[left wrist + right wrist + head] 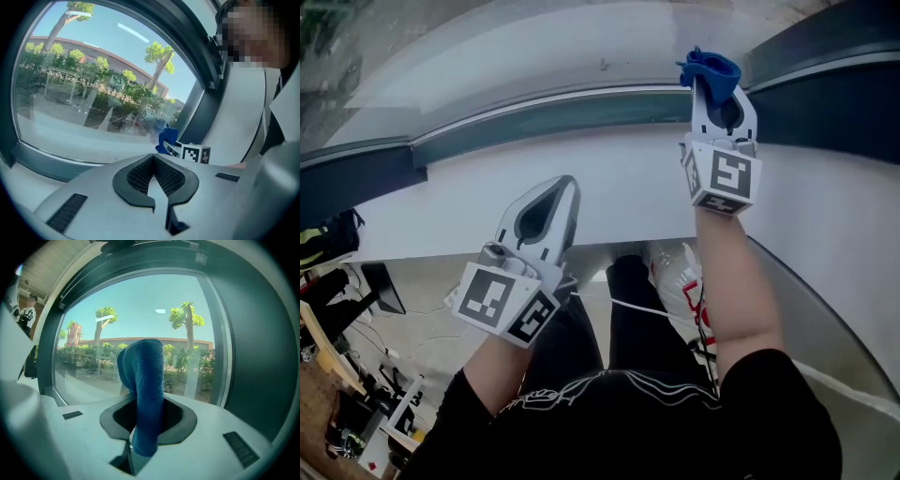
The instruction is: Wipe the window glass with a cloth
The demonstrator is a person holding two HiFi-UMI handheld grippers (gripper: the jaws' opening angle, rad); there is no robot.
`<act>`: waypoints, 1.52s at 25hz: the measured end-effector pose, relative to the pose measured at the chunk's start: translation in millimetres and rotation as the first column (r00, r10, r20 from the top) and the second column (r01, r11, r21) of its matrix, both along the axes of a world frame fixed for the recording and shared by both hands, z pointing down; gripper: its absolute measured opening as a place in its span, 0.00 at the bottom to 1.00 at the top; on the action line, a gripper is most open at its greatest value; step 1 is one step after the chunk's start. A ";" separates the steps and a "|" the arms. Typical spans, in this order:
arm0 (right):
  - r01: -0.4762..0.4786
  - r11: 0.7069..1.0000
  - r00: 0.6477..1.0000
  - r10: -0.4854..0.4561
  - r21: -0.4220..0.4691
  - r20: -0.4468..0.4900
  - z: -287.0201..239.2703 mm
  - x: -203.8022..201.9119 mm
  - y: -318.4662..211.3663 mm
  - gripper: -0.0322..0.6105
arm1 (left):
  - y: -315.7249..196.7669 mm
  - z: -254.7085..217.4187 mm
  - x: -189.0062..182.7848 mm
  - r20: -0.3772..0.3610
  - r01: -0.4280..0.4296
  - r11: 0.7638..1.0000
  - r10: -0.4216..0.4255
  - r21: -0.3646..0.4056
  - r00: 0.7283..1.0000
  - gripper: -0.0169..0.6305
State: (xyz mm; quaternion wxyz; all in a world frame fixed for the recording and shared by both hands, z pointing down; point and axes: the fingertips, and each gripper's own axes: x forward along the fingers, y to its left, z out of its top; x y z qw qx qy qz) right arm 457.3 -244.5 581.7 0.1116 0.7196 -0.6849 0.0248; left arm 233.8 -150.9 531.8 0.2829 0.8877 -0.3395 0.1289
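A blue cloth (pixel 145 390) sticks up from my right gripper (pixel 140 427), whose jaws are shut on it. In the head view the right gripper (pixel 712 89) holds the cloth (pixel 711 73) at the lower edge of the window glass (pixel 544 47), near the dark frame. The glass (pixel 140 319) fills the right gripper view, with trees and a building outside. My left gripper (pixel 558 192) hovers over the white sill, jaws shut and empty. In the left gripper view the left gripper (pixel 157 187) points at the glass (pixel 93 84), and the cloth (pixel 166 139) shows to its right.
A white window sill (pixel 609 197) runs under the dark window frame (pixel 534 117). A person's legs and a white bag (pixel 680 281) are below the sill. Clutter and cables lie on the floor at the lower left (pixel 356 375).
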 end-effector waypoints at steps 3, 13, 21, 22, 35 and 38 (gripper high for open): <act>-0.058 0.998 0.998 0.058 0.008 0.010 6.2 34.6 7.2 0.17 | 1.5 5.7 22.9 0.003 -0.031 1.000 0.031 0.004 1.000 0.04; -0.236 0.972 0.969 0.235 -0.007 0.080 10.5 111.5 23.8 0.17 | 8.7 10.6 62.1 0.004 -0.075 0.997 0.075 0.001 0.997 0.04; -0.286 0.958 0.950 0.284 0.002 0.127 -13.2 112.7 37.0 0.17 | 17.5 -8.3 60.6 -0.037 -0.091 0.996 0.091 0.004 0.995 0.04; -0.282 0.960 0.951 0.278 0.006 0.134 -17.5 105.0 36.2 0.17 | 19.1 -9.9 55.8 -0.045 -0.090 0.996 0.089 -0.001 0.995 0.04; 0.134 0.988 0.934 -0.151 0.076 0.323 -207.3 -145.9 87.4 0.17 | 57.2 -168.7 -106.0 -0.024 -0.153 0.976 0.158 0.154 0.987 0.04; 0.266 0.960 0.895 -0.279 0.086 0.347 -287.7 -210.1 129.7 0.17 | 81.4 -241.0 -152.4 -0.057 -0.141 0.969 0.156 0.202 0.986 0.04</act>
